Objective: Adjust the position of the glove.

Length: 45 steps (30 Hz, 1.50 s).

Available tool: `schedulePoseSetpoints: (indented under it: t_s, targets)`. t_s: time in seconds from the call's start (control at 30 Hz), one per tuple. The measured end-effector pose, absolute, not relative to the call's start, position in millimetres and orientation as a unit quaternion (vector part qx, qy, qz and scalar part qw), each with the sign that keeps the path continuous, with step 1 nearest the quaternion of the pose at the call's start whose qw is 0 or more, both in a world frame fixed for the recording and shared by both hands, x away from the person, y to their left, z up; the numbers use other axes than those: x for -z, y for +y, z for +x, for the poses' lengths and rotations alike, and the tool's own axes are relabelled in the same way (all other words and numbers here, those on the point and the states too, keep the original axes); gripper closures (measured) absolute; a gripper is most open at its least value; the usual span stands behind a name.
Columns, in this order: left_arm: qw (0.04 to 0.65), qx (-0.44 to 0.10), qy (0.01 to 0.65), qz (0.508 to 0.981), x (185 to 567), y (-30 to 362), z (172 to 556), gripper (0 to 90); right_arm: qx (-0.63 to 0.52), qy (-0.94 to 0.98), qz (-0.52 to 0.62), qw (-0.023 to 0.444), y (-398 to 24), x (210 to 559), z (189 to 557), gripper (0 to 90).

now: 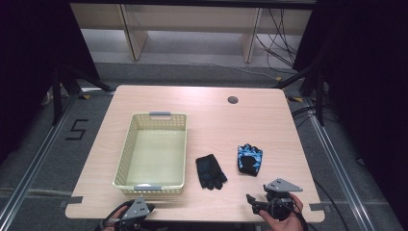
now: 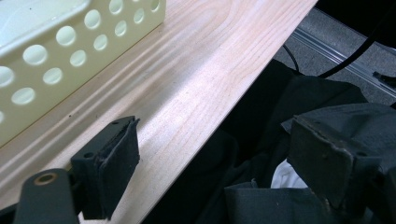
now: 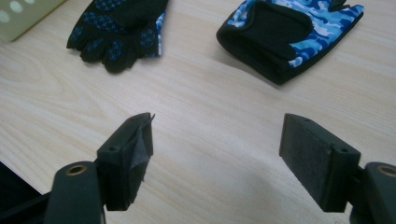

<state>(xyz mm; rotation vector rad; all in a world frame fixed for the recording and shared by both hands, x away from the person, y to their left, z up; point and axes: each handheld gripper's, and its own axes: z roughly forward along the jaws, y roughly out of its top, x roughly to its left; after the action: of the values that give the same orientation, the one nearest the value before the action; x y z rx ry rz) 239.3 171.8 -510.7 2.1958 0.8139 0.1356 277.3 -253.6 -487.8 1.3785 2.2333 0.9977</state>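
A black glove with blue dots (image 1: pixel 210 172) (image 3: pixel 116 32) lies flat on the wooden table (image 1: pixel 216 120), just right of a cream plastic basket (image 1: pixel 126 144) (image 2: pixel 70 51). Further right lies a blue camouflage glove (image 1: pixel 249 159) (image 3: pixel 285 37) with a black palm. My right gripper (image 1: pixel 251 203) (image 3: pixel 219 158) hovers open near the front edge, short of both gloves, with bare wood between its jaws. At the front left edge, below the basket, my left gripper (image 1: pixel 146 209) (image 2: pixel 219 163) is open, one jaw over the table edge and the other over dark cloth.
The basket looks empty and has grey handles at its near and far ends. A round cable hole (image 1: pixel 233 100) sits at the table's far right. Dark clothing (image 2: pixel 303 107) lies beyond the front edge. Rails and cables run on the floor at both sides.
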Motion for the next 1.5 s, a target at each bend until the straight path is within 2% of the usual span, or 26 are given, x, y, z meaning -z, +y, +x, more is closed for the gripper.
schedulePoseSetpoints:
  t_s: [0.1, 0.13, 0.23, 0.3, 0.67, 0.9, 1.23, 1.5]
  targets:
    - [0.394, -0.046, 0.325, 0.858, 510.9, 170.8, 238.3, 16.2, -0.357, 0.785, 0.477, 0.170, -254.3, 489.4, 278.4, 29.5]
    - [0.394, -0.046, 0.325, 0.858, 510.9, 170.8, 238.4, 16.2, -0.361, 0.789, 0.468, 0.168, -253.5, 488.5, 277.8, 37.0]
    - [0.395, -0.046, 0.325, 0.858, 511.0, 170.6, 238.4, 16.2, -0.360, 0.790, 0.468, 0.167, -253.3, 488.1, 278.1, 36.7]
    - [0.385, -0.053, 0.319, 0.864, 510.6, 172.0, 239.5, 16.2, -0.372, 0.783, 0.470, 0.164, -253.2, 486.4, 277.9, 39.9]
    - [0.387, -0.051, 0.322, 0.862, 511.1, 171.0, 239.6, 16.2, -0.382, 0.794, 0.441, 0.172, -238.3, 478.1, 292.3, 43.1]
    - [0.388, -0.050, 0.324, 0.861, 511.0, 171.0, 239.8, 16.2, -0.379, 0.801, 0.434, 0.160, -223.2, 474.5, 301.4, 43.0]
    - [0.394, -0.053, 0.321, 0.860, 510.3, 172.0, 240.6, 16.2, -0.379, 0.818, 0.407, 0.148, -185.1, 471.8, 331.5, 44.8]
    - [0.390, -0.057, 0.327, 0.859, 510.9, 172.3, 240.3, 16.2, -0.352, 0.830, 0.412, 0.135, -160.8, 474.1, 361.2, 50.7]
